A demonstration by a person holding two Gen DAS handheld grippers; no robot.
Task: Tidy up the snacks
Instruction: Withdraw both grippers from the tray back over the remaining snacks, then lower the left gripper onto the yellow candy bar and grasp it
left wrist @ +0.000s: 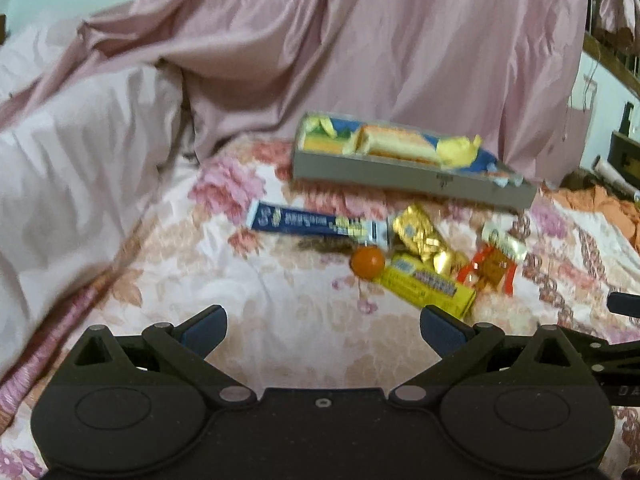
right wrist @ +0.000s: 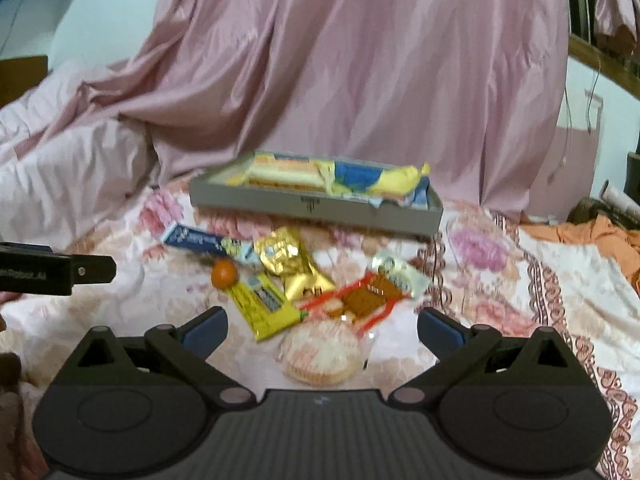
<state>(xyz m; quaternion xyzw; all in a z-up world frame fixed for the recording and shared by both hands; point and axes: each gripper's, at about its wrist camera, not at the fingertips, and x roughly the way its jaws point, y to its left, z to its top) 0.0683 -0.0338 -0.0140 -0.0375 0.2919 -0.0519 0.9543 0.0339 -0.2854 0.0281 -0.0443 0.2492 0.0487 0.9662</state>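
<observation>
A shallow grey box point(left wrist: 400, 174) point(right wrist: 312, 206) lies on the floral bedsheet and holds yellow and blue snack wrappers. In front of it lies a loose pile: a blue bar point(left wrist: 316, 222) point(right wrist: 204, 242), a gold packet point(left wrist: 420, 238) point(right wrist: 290, 264), a small orange ball point(left wrist: 367, 262) point(right wrist: 224, 274), a yellow bar point(left wrist: 432, 286) point(right wrist: 266, 310), a red-edged biscuit pack point(left wrist: 486, 270) point(right wrist: 360, 298) and a round wrapped pastry point(right wrist: 320, 354). My left gripper point(left wrist: 322, 330) is open above the sheet, short of the pile. My right gripper point(right wrist: 322, 330) is open, with the pastry between its fingers.
A pink satin cover point(left wrist: 360, 40) rises behind the box. A pale pink quilt point(left wrist: 72, 160) is heaped at the left. Orange cloth point(right wrist: 600, 236) lies at the right. The left gripper's side point(right wrist: 56, 274) shows at the left edge of the right wrist view.
</observation>
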